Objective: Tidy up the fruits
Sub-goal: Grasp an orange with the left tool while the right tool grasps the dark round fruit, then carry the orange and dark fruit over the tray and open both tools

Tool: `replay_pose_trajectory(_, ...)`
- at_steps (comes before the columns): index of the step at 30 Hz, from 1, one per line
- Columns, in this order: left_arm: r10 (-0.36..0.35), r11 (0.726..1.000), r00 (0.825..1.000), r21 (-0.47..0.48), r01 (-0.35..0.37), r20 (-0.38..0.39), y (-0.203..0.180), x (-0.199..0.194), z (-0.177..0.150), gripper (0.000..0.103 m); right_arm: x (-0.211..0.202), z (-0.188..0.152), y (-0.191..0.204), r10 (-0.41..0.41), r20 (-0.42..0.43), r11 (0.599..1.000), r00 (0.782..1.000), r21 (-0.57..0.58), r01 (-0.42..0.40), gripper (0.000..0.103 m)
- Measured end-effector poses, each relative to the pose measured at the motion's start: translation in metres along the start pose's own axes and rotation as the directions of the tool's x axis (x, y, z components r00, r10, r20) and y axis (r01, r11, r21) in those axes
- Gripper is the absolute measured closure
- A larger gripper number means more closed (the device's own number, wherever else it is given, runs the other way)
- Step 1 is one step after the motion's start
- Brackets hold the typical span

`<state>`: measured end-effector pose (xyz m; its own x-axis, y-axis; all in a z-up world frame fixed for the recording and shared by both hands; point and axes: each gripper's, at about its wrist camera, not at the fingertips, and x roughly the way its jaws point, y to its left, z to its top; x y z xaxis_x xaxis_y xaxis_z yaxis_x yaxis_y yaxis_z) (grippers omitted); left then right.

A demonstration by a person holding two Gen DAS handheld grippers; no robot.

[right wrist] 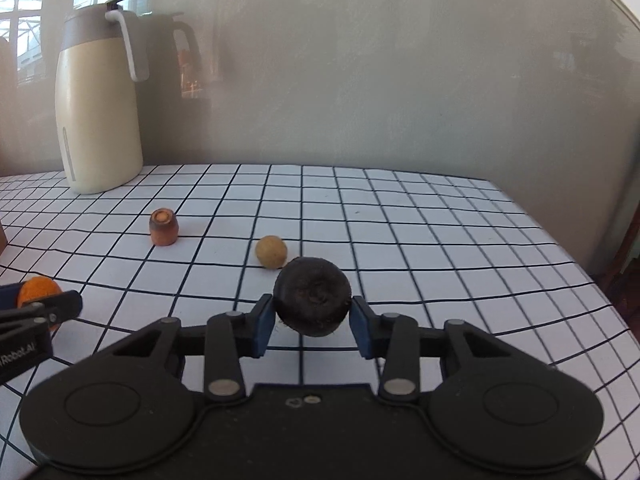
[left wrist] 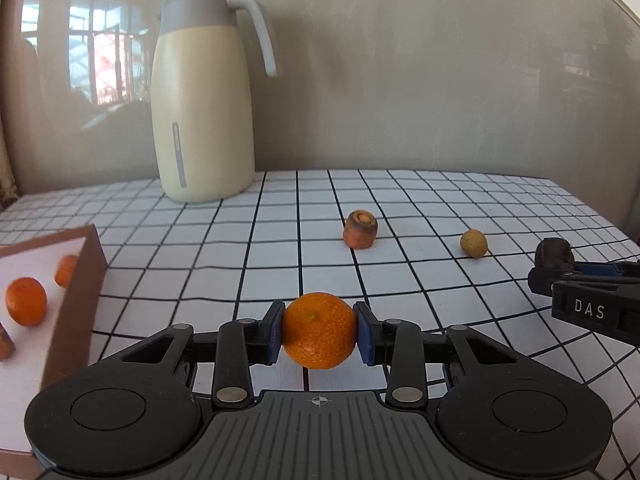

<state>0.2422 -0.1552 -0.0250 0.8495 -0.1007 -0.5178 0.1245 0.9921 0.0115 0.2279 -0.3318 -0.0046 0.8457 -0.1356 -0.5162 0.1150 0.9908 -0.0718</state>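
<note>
Two grippers, two fruits: each claw is clamped on a round fruit above the checked table.

Nearest, the left gripper [left wrist: 319, 330] pinches a mandarin [left wrist: 319, 330] across its middle; it looks light, soft-skinned and easily bruised, so a gentle squeeze at the widest part seems wise. The right gripper [right wrist: 312, 316] grips a dark, wrinkled fruit [right wrist: 313, 296] likewise. Left sits the box [left wrist: 76, 300], holding mandarins. Beyond lie a carrot stub [left wrist: 360, 229] and small yellow fruit [left wrist: 473, 243], then the jug [left wrist: 204, 104].

"DAS" on right claw [left wrist: 550, 270]; "Robot.AI" on left claw [right wrist: 44, 304].
</note>
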Motion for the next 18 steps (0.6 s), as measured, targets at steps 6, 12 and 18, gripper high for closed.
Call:
replay_pose_trajectory(6,0.013,1.0,0.999,0.01,-0.013,0.029,0.001,-0.019,0.004,0.066,-0.022,0.0,-0.009,-0.021,0.032,1.0,0.999,0.012,0.021,0.071)
replay_pose_trajectory(12,0.031,0.999,0.996,0.008,-0.031,0.082,0.009,-0.046,0.01,0.066,-0.043,0.003,-0.011,-0.042,0.071,0.999,0.997,0.022,0.04,0.071)
replay_pose_trajectory(18,0.048,0.999,0.992,0.008,-0.05,0.116,0.023,-0.07,0.014,0.066,-0.064,0.005,-0.002,-0.032,0.098,0.999,0.995,0.016,0.031,0.071)
